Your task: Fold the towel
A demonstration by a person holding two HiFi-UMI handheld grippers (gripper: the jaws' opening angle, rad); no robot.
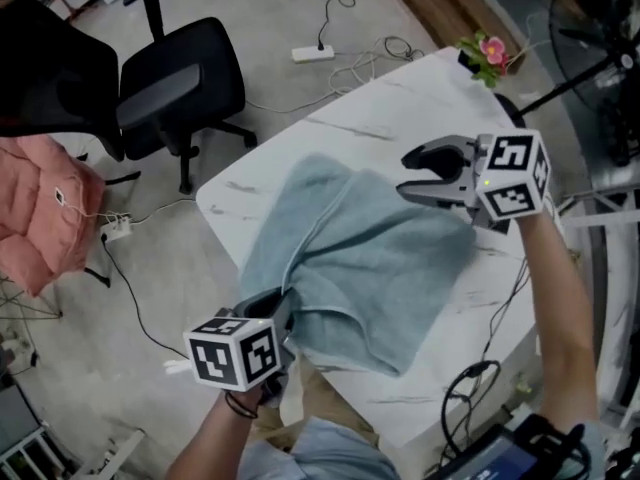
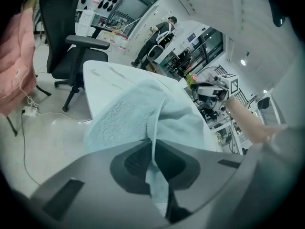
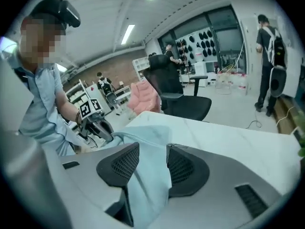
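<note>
A light blue towel lies rumpled and partly doubled over on the white marble table. At the near left edge my left gripper is shut on a thin fold of the towel, which runs up between its pads. My right gripper hovers at the towel's far right corner. Its jaws stand apart with a strip of towel hanging loose between the pads. In the right gripper view the left gripper shows at the cloth's other end.
A black office chair and a pink garment stand left of the table. A power strip and cables lie on the floor beyond. Pink flowers sit at the table's far corner, a fan behind. People stand in the background.
</note>
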